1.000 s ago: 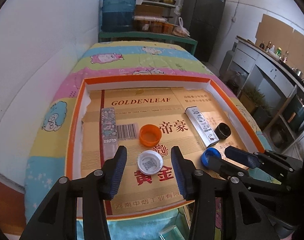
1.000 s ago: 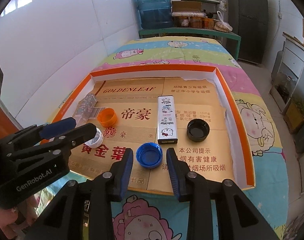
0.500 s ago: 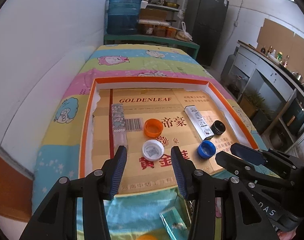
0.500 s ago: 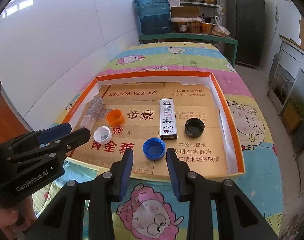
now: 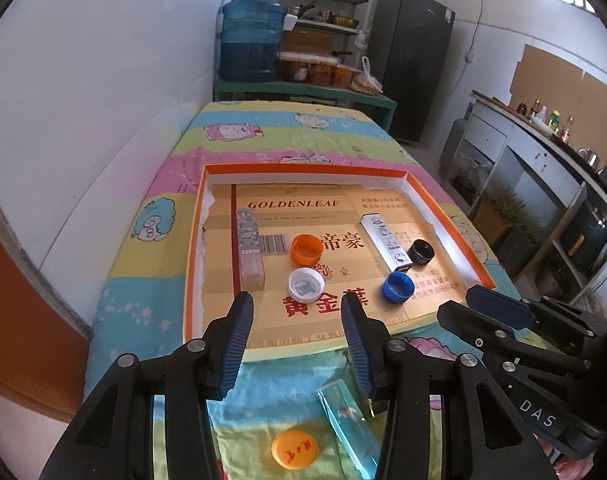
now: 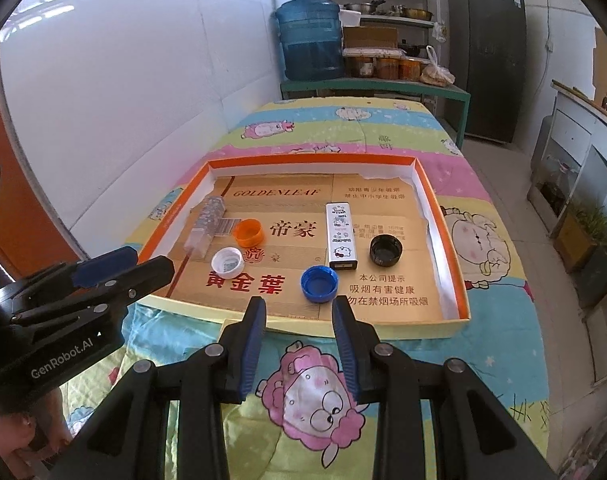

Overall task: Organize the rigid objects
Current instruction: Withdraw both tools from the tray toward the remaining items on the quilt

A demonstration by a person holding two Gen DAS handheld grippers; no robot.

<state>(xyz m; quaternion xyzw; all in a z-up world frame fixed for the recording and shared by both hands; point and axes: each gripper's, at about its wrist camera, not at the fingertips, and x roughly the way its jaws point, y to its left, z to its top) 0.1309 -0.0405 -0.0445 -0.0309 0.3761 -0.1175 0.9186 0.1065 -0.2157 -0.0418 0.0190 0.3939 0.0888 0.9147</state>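
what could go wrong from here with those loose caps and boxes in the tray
1. Both the left hand-held gripper and the right hand-held gripper are empty; their tips sit close together, so reaching in together may make them collide.
2. The blue cap lies close to the white box; a grab could nudge the box.
3. The orange lid and teal packet lie outside the tray and could be overlooked.

An orange-rimmed shallow cardboard tray (image 5: 194, 248) on the cartoon-print bedspread (image 5: 151, 256) holds a white bottle cap (image 5: 306, 285), orange cap (image 5: 306, 249), blue cap (image 5: 398, 286), black cap (image 5: 420, 251) and white slim box (image 5: 385, 239). The left gripper (image 5: 295, 332) has its jaws apart, empty.
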